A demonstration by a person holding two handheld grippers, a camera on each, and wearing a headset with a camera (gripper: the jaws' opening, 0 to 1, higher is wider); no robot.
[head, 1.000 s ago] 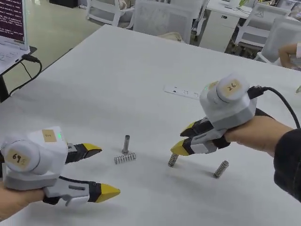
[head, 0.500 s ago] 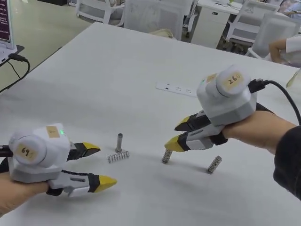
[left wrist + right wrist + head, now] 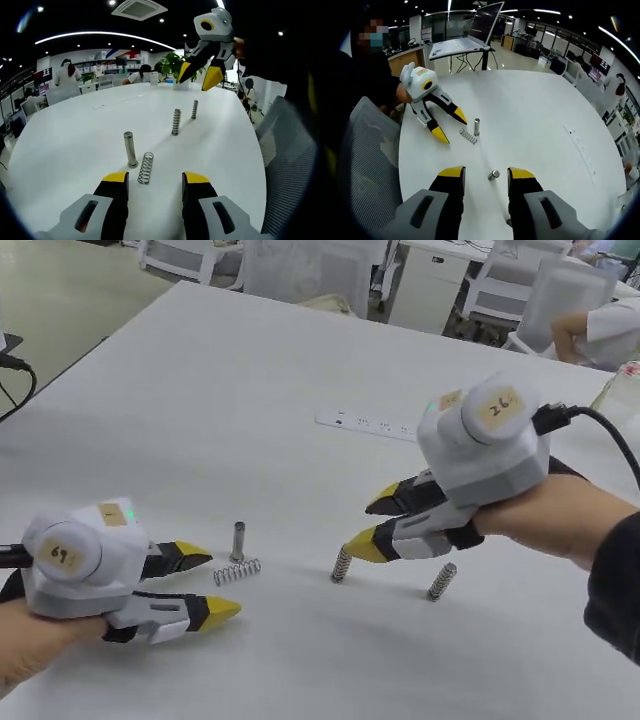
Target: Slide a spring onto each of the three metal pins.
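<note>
A bare metal pin (image 3: 238, 540) stands upright with a loose spring (image 3: 236, 572) lying on the table beside it. To their right, two more pins (image 3: 341, 564) (image 3: 441, 581) each carry a spring. My left gripper (image 3: 216, 586) is open, its tips a short way from the loose spring (image 3: 145, 168) and the bare pin (image 3: 130, 149). My right gripper (image 3: 362, 530) is open and hovers just above the nearer sprung pin (image 3: 493, 174), whose top shows between its jaws. The left gripper (image 3: 451, 128) appears in the right gripper view beside the loose spring (image 3: 467, 135).
A white power strip (image 3: 365, 425) lies flat behind the pins. Office chairs (image 3: 300, 270) line the far table edge and a person (image 3: 600, 335) sits at the far right. An open laptop (image 3: 470, 30) stands on a stand beyond the table. A black cable (image 3: 610, 455) trails from the right gripper.
The head camera has shifted. My left gripper has come closer to the loose spring. The right gripper stays over the sprung pin.
</note>
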